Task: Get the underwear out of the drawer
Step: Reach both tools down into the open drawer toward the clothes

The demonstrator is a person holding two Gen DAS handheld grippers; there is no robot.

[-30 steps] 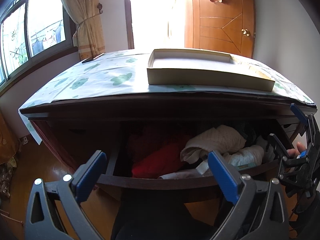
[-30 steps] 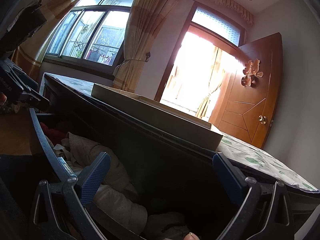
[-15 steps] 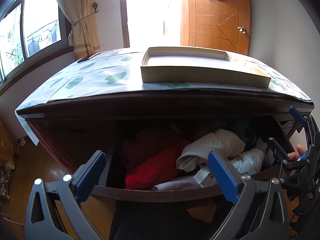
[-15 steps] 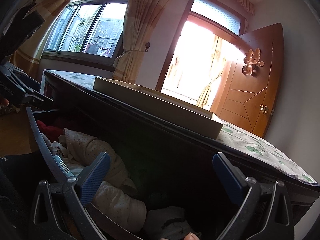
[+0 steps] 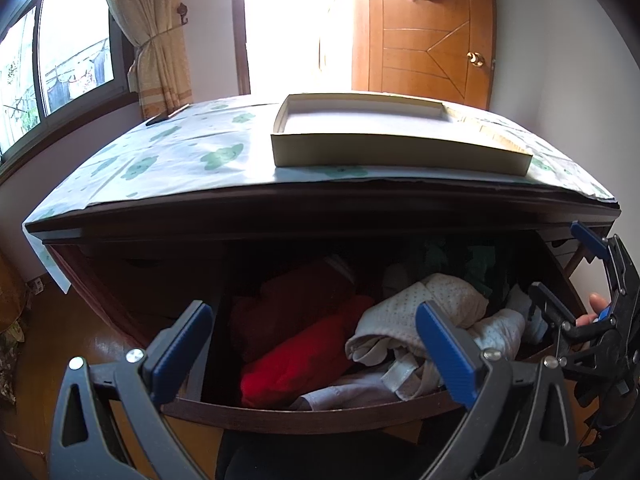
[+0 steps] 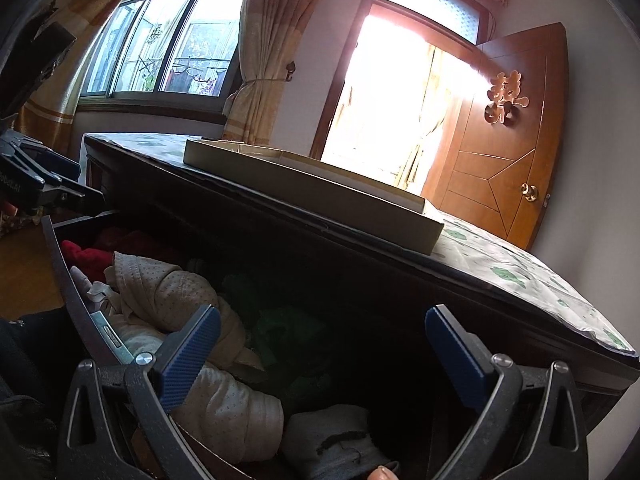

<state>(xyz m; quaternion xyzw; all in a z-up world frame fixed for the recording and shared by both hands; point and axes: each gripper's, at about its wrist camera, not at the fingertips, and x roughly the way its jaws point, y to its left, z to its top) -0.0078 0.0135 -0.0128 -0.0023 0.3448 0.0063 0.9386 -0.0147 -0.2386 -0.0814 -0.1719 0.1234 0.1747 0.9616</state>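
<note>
The dark wooden drawer (image 5: 320, 412) stands pulled out, full of clothes. Inside lie a red garment (image 5: 304, 360), a cream dotted underwear piece (image 5: 424, 312) and a second pale dotted roll (image 5: 500, 328). My left gripper (image 5: 312, 346) hovers open over the drawer's front edge, with nothing between its blue pads. My right gripper (image 6: 322, 354) is open above the drawer's right end, over the cream dotted underwear (image 6: 176, 292) and a grey folded item (image 6: 332, 436). In the left wrist view the right gripper (image 5: 556, 258) shows at the drawer's right end.
A shallow cream box (image 5: 400, 152) lies on the dresser top, which carries a cloth with green prints (image 5: 180, 160). Dark green clothes (image 6: 288, 340) fill the back of the drawer. A window and curtain are to the left, an orange door (image 6: 512, 160) behind.
The drawer has slid further out and more of the clothes inside now show. Both grippers have stayed open, with my view over the drawer a little higher.
</note>
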